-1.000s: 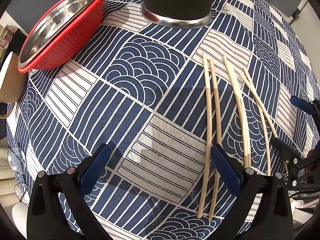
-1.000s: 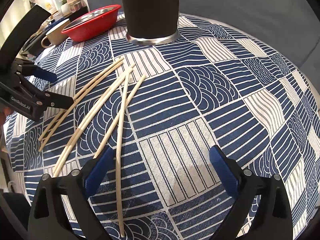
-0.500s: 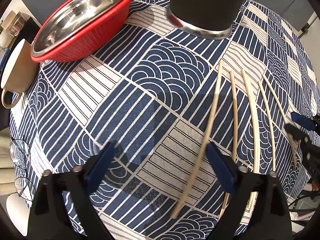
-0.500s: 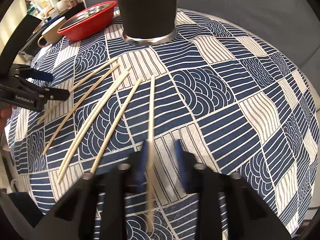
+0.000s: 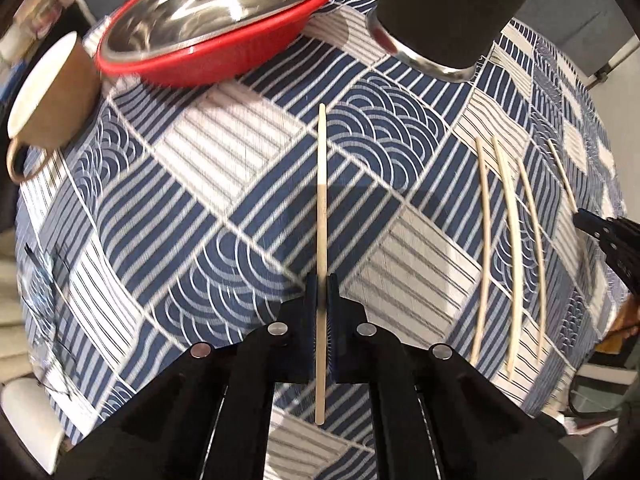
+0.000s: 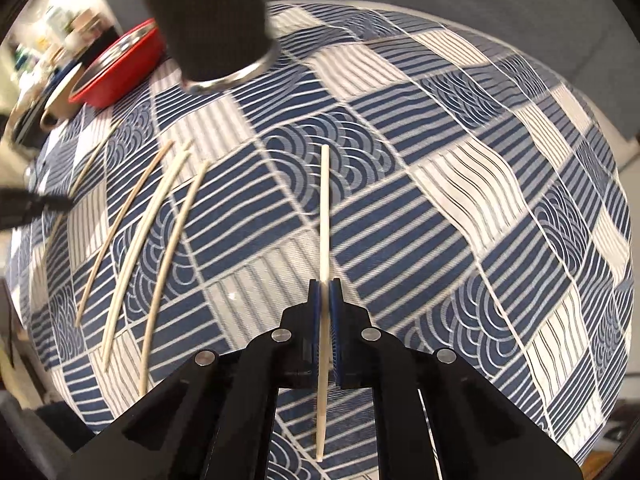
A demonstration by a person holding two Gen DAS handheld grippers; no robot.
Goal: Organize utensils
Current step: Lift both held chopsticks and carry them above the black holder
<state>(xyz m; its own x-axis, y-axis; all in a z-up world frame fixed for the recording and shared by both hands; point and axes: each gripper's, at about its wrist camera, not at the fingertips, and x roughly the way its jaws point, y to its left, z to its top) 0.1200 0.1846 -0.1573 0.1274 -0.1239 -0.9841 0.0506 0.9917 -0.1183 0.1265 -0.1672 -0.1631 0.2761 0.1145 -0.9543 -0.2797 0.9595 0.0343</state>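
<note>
Moved: your left gripper (image 5: 322, 296) and right gripper (image 6: 325, 300) have each clamped and lifted one pale wooden chopstick (image 5: 322, 208) (image 6: 325, 216).
Left lying: four chopsticks (image 5: 512, 240) near the table's right edge.

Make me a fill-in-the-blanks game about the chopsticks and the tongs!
1. Each tongs holds ___ chopstick: left tongs, right tongs.
2. The number of chopsticks left lying on the tablecloth is ___.
3. The metal bowl sits inside a basket coloured ___.

Missing words: one; four; red
</note>
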